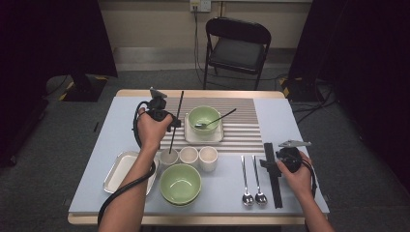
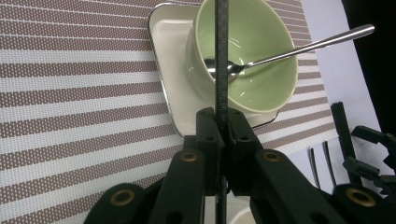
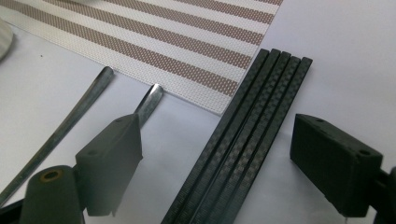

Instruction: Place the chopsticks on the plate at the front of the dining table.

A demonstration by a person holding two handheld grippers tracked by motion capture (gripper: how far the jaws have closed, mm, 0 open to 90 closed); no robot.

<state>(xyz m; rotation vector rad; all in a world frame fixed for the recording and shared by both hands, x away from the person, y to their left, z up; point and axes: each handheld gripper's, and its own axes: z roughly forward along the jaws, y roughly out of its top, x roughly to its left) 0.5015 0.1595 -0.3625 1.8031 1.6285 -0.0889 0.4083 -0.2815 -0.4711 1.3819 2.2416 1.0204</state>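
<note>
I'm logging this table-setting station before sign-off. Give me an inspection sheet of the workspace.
Surface: pale table with striped mat.
Job's things: black chopstick in left gripper; four chopsticks by right gripper.
Clutter: green bowl with spoon on dish; second bowl; three cups; tray; two spoons.
Grippers: left gripper shut on chopstick; right gripper open over the four.
Cables: black cable along left forearm.
Surroundings: folding chair, wall socket.

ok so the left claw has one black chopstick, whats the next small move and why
Probably carry the chopstick across to the green bowl on the tray and lay it down. The left claw is shut on it, already near that bowl, which so far holds a spoon.
</note>
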